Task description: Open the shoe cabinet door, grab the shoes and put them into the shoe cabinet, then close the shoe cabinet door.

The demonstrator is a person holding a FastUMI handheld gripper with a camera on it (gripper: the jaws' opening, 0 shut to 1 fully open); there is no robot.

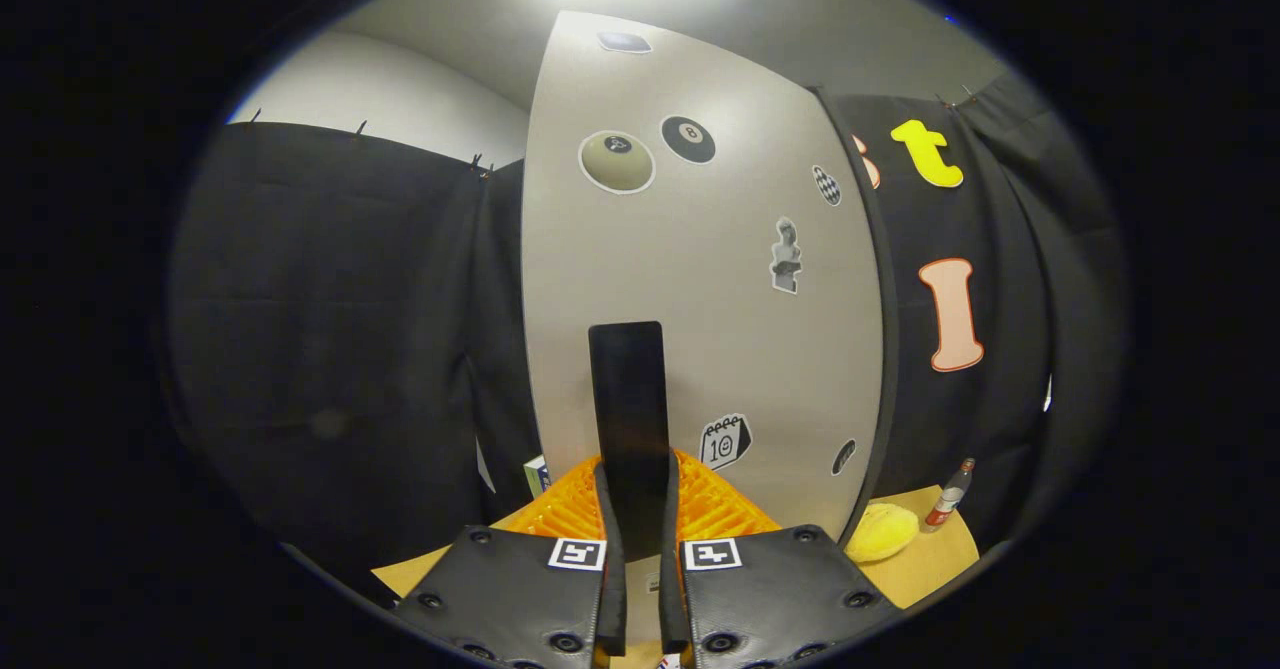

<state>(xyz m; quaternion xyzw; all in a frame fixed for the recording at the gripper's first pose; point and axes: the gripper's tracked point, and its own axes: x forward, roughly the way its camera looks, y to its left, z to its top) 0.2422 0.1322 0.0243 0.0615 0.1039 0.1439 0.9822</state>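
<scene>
The shoe cabinet door (700,279) is a tall white panel with several stickers, standing close in front of me. A black vertical handle (627,389) is fixed to its lower middle. My gripper (637,474) is shut on the handle's lower end, with one finger pressing on each side. The fingertips (720,509) reach up to the door's face. A yellow rounded thing (882,532), possibly a shoe, lies on the wooden surface (930,559) to the right of the fingers, past the door's right edge. I cannot tell whether the door is closed or ajar.
A small bottle (948,496) with a red label stands on the wooden surface beside the yellow thing. A small box (537,474) sits low at the door's left edge. Black cloth walls (330,329) hang on both sides of the cabinet.
</scene>
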